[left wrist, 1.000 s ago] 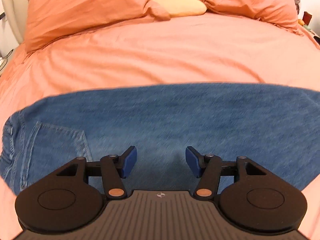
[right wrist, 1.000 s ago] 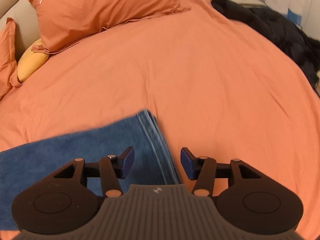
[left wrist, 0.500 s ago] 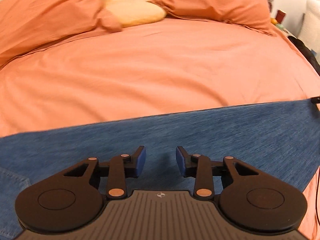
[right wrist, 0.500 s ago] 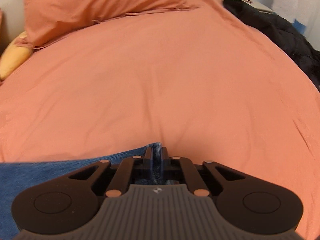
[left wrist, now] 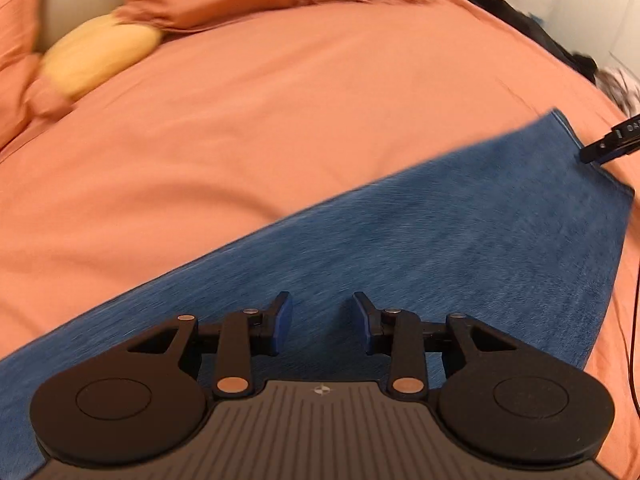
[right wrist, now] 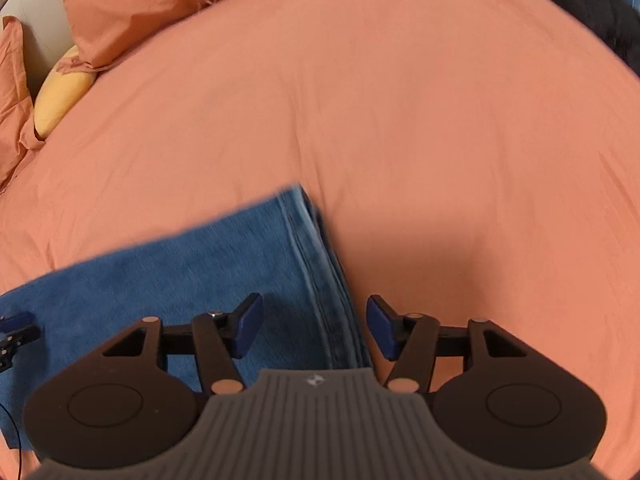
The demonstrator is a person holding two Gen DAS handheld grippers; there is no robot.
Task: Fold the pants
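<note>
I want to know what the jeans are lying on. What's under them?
The jeans lie flat on the orange bedsheet, which shows all around them. The sheet directly beneath is covered by denim, so anything there is hidden.

Pants [left wrist: 460, 240] are lying flat on the bed [left wrist: 280, 120], leg hems toward the right. Pillows [right wrist: 160, 4] are sitting behind them at the bed's head, and a small cushion [right wrist: 60, 96] is lying between two pillows.
</note>
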